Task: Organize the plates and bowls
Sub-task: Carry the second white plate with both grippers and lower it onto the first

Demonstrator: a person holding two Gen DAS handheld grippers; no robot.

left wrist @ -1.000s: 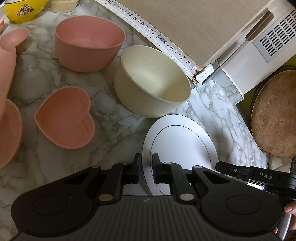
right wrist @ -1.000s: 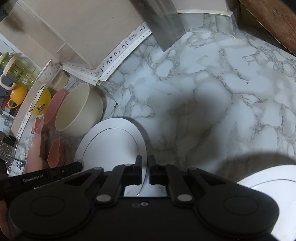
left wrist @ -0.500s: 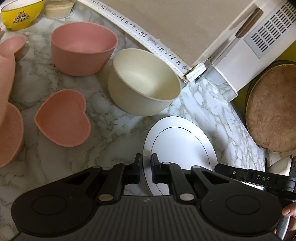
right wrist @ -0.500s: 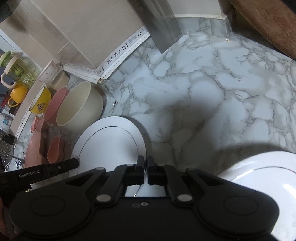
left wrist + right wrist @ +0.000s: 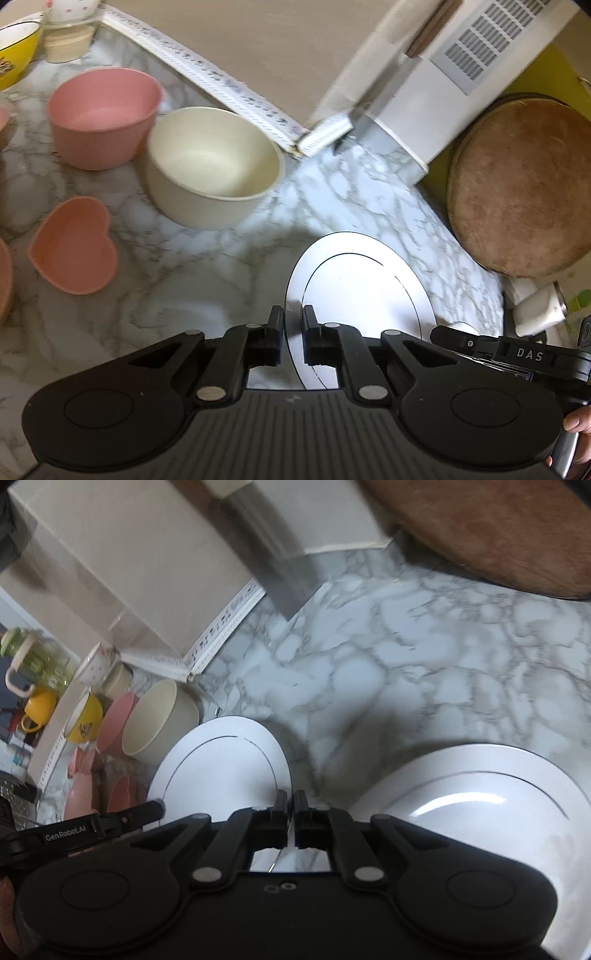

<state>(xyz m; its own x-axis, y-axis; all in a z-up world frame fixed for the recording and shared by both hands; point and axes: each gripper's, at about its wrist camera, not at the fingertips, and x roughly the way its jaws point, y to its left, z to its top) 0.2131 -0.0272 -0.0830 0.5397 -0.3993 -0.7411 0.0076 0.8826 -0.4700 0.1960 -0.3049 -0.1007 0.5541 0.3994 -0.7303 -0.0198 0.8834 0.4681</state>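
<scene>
Plate (image 5: 362,280) higher — "DAS", "GenRobot.AI"

Both tools have lifted the white plate (image 5: 362,280) toward the second plate (image 5: 476,797)

- A round wooden board (image 5: 517,184) leans at the far right end of the marble counter (image 5: 184,280).
- A white box with a slotted vent (image 5: 476,48) stands at the counter's back edge, beside the board.
- A white strip printed with small black notes (image 5: 207,77) runs along the back edge, under a beige panel (image 5: 258,40).
- A yellow mug (image 5: 38,709) and a green-lidded jug (image 5: 33,661) stand past the counter's left end, on what I cannot tell.
</scene>
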